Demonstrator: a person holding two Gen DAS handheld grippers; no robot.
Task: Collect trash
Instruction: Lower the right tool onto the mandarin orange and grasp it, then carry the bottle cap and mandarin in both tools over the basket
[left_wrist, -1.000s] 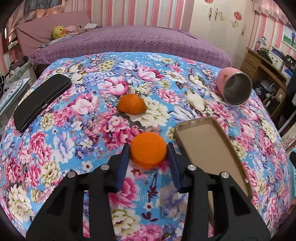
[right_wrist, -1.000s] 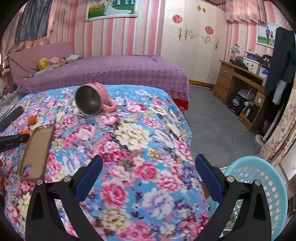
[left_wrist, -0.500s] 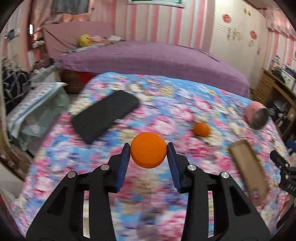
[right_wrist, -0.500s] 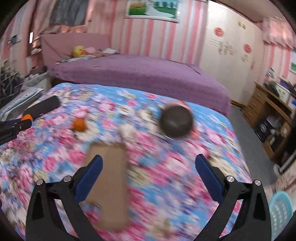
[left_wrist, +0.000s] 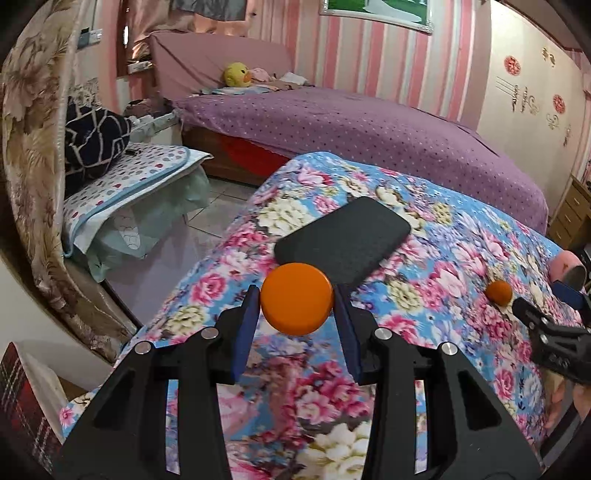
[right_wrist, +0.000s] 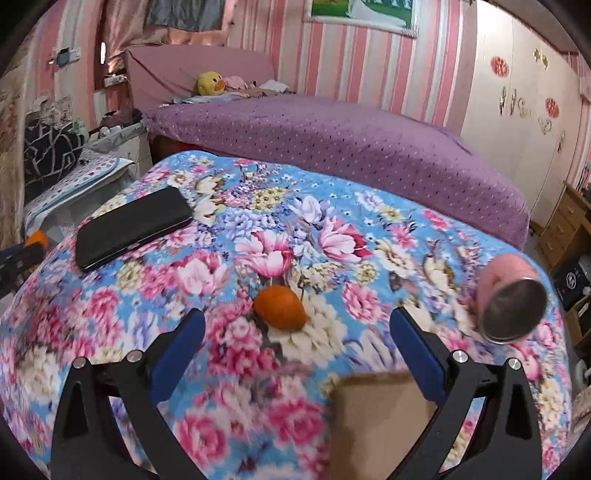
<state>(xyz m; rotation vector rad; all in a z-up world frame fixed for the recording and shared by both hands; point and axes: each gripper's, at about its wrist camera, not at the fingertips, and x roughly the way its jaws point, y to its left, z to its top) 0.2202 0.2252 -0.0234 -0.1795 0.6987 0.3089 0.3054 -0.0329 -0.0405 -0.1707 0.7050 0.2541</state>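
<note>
My left gripper (left_wrist: 296, 308) is shut on an orange round piece of peel (left_wrist: 296, 303) and holds it above the floral bedspread (left_wrist: 461, 251) near its left edge. It also shows at the far left of the right wrist view (right_wrist: 35, 240). A second orange peel (right_wrist: 280, 307) lies on the bedspread, also seen in the left wrist view (left_wrist: 498, 292). My right gripper (right_wrist: 295, 341) is open and empty, its fingers either side of that peel and a little short of it.
A black case (right_wrist: 133, 225) lies at the left of the bed. A pink steel-lined mug (right_wrist: 511, 302) lies on its side at the right. A tan phone case (right_wrist: 384, 417) lies under my right gripper. Floor and a bedside stand (left_wrist: 129, 192) lie left.
My left gripper lifted the orange peel off the bedspread and swung left toward the bed's edge. My right gripper swung left from the basket side to face the second peel.
</note>
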